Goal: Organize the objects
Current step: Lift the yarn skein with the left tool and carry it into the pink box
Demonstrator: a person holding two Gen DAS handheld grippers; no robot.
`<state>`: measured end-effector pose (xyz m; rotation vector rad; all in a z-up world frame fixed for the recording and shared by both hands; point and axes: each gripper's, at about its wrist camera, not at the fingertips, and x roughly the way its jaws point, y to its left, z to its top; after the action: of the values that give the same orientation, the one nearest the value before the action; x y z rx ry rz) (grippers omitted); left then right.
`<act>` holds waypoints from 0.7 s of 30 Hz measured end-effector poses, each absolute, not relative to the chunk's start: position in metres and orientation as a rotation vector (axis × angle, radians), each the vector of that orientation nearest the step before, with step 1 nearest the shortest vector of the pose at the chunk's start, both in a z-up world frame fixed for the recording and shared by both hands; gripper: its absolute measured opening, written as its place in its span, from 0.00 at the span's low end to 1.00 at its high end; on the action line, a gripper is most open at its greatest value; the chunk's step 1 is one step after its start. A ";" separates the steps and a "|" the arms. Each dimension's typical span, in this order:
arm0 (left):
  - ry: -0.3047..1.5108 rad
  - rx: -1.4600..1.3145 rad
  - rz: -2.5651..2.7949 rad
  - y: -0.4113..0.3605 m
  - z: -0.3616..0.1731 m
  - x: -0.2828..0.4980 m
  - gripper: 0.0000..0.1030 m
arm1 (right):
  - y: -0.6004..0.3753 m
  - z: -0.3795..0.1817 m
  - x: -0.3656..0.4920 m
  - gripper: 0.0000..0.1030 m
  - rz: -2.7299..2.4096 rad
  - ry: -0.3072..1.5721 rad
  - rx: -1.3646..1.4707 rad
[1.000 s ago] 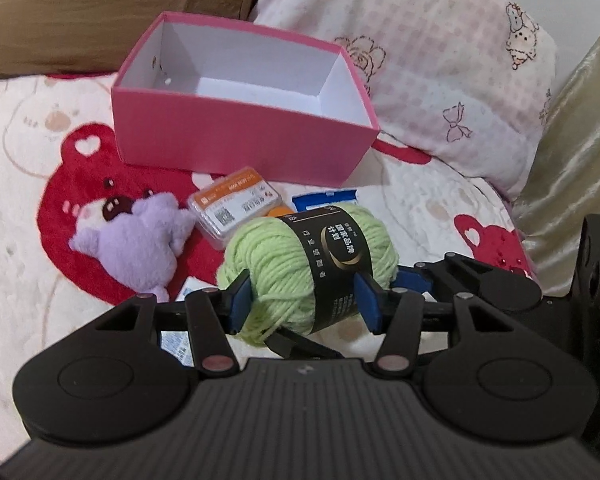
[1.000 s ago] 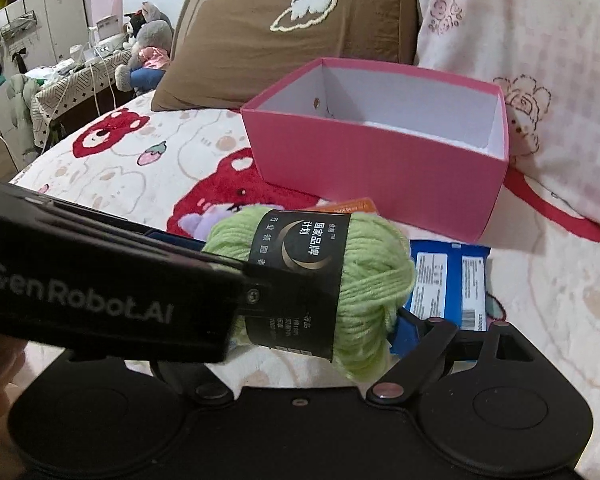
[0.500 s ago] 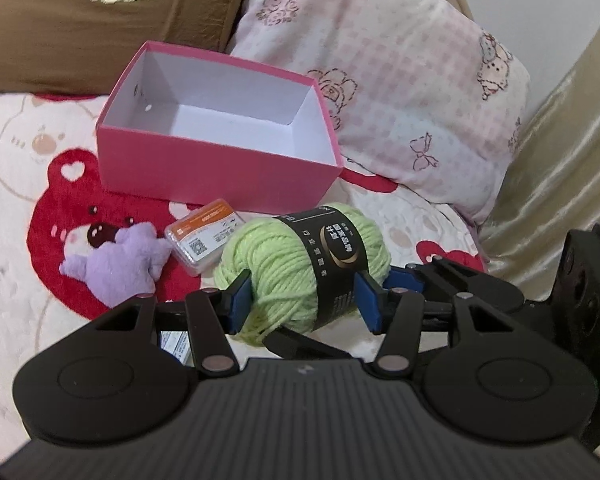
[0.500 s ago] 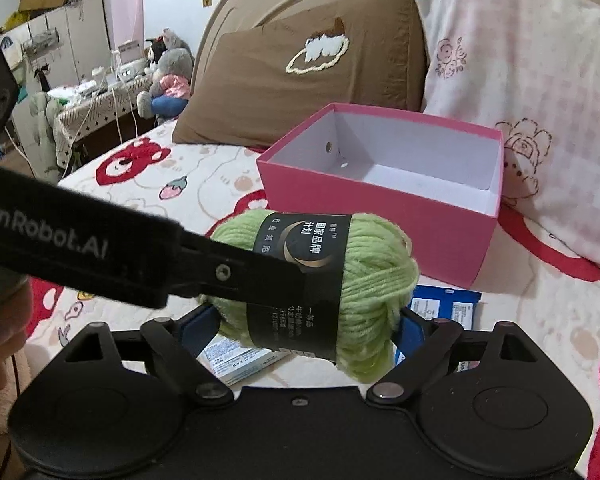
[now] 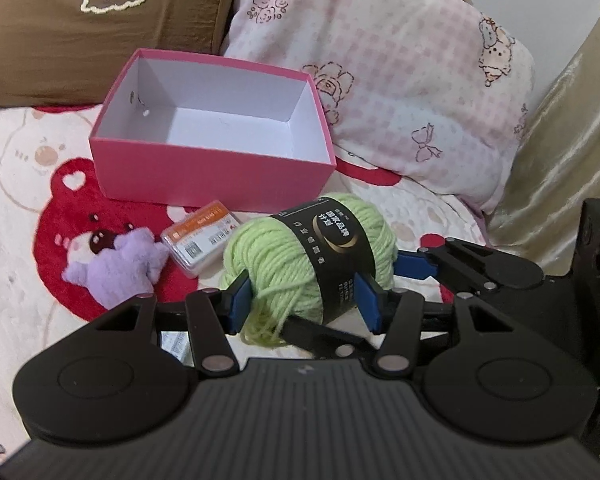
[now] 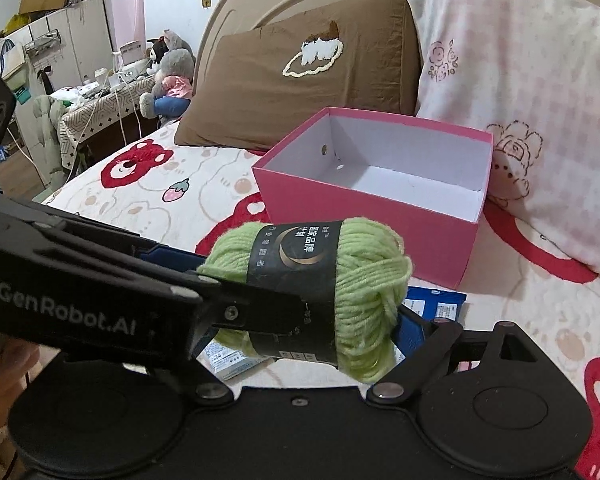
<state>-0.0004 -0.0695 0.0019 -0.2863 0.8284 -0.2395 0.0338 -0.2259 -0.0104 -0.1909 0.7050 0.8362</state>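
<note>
green yarn ball with black paper band [image 5: 312, 256] clamped between left hand-held gripper [image 5: 302, 300] pads, long axis crosswise; right hand-held gripper [image 6: 300, 320] spread wide at its ends, grip uncertain. open pink cardboard box [image 5: 204, 176] ahead, lower, slightly left; left nearer.
</note>
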 end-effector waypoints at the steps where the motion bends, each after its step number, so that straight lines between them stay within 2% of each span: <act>1: 0.833 -0.273 -0.238 -0.071 0.006 0.001 0.50 | -0.228 -0.008 0.036 0.82 0.842 0.707 -0.188; 13: 0.811 -0.266 -0.259 -0.071 0.044 0.031 0.50 | -0.232 0.029 0.061 0.78 0.860 0.710 -0.174; 18: 0.774 -0.276 -0.240 -0.054 0.063 0.055 0.50 | -0.212 0.049 0.076 0.78 0.870 0.687 -0.303; 21: 0.751 -0.260 -0.229 -0.046 0.073 0.071 0.48 | -0.199 0.059 0.094 0.73 0.894 0.714 -0.341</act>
<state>0.0711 -0.0459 0.0732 -0.2600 0.7509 -0.2291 0.0939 -0.1986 0.0595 -0.3414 0.7144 0.8942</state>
